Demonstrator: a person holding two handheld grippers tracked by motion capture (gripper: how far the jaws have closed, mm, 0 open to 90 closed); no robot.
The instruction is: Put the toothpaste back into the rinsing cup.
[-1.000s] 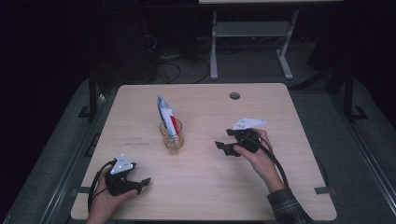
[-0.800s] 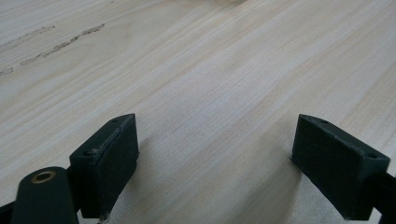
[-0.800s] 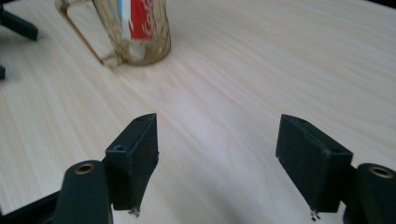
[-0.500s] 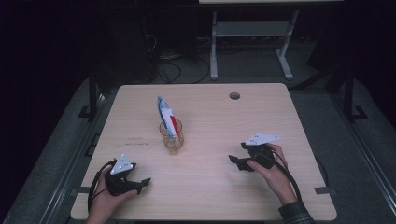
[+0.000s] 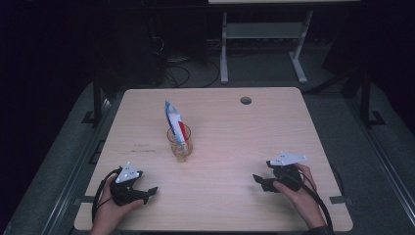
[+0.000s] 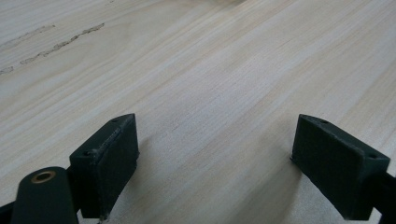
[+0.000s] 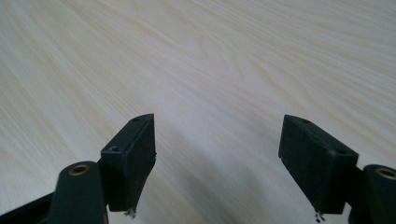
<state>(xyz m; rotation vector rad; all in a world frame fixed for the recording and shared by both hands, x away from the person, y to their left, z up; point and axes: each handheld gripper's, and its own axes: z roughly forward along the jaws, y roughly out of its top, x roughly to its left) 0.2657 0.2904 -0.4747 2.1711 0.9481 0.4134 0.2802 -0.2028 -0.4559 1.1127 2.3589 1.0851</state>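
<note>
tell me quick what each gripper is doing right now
left gripper: open, nothing between its jaws
right gripper: open, nothing between its jaws

A clear glass cup stands upright on the table, ahead of the left gripper and a little toward the right gripper, well apart from both. A white tube with red and blue markings stands in the glass, its lower end inside and its top leaning away from the right gripper, far clear of either pair of tongs
</note>
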